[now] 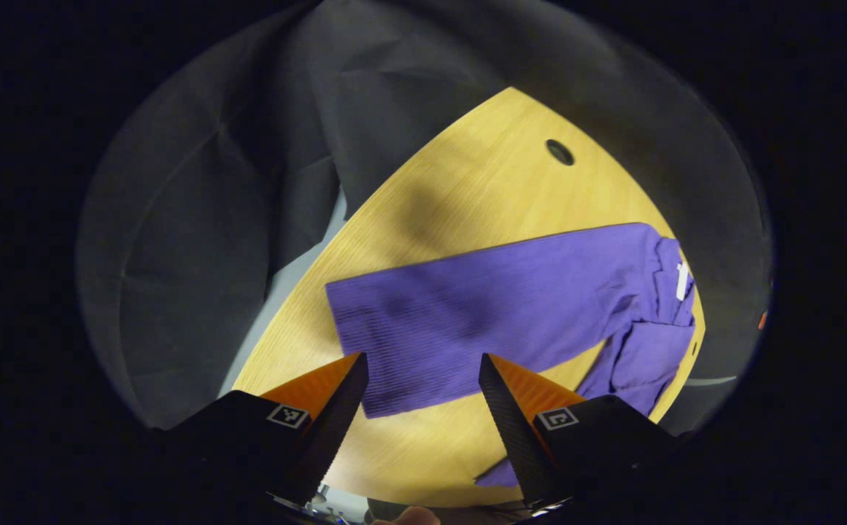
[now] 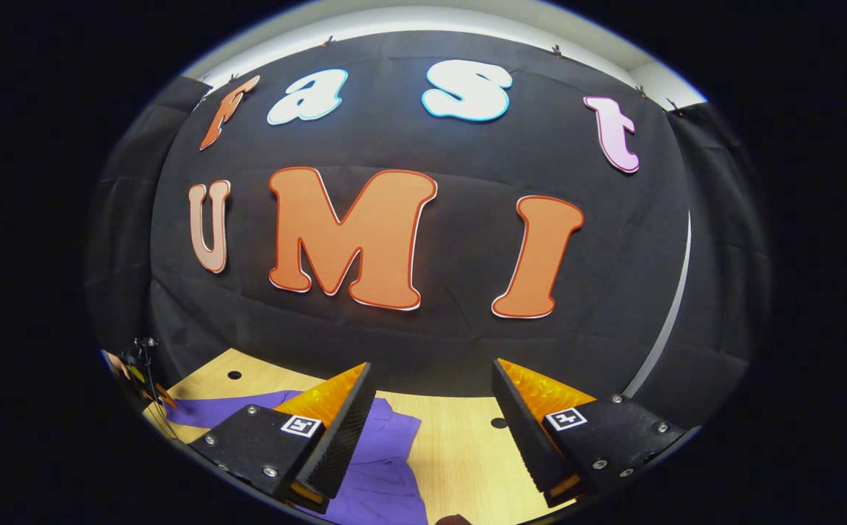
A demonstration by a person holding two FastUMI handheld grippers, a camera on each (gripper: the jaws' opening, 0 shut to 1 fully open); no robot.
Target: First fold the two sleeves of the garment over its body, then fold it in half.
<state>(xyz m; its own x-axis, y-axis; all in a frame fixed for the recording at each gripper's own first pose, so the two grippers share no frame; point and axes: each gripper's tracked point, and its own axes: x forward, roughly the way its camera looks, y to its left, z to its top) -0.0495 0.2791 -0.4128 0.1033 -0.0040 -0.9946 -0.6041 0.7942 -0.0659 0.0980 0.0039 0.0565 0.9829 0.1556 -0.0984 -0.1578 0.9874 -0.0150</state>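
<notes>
Left gripper view: purple garment (image 1: pixel 511 306) lies flat across the bench (image 1: pixel 481 182), bunched toward its right edge | ribbed knit, looks soft, light, floppy; pinch a sleeve near its cuff | left gripper (image 1: pixel 423 386) spread wide, empty, above the hem | right gripper (image 2: pixel 434 408) also spread wide, empty, aimed at the booth wall.

A staged recording booth, not a lived-in home: black cloth (image 2: pixel 408 343) hangs in creases as the wall behind and beside a pale wooden worktop (image 1: pixel 467 197) with round cable holes (image 1: pixel 559 152), and a strip of plain pale wall (image 2: pixel 423 18) shows above the cloth's pinned top edge.
</notes>
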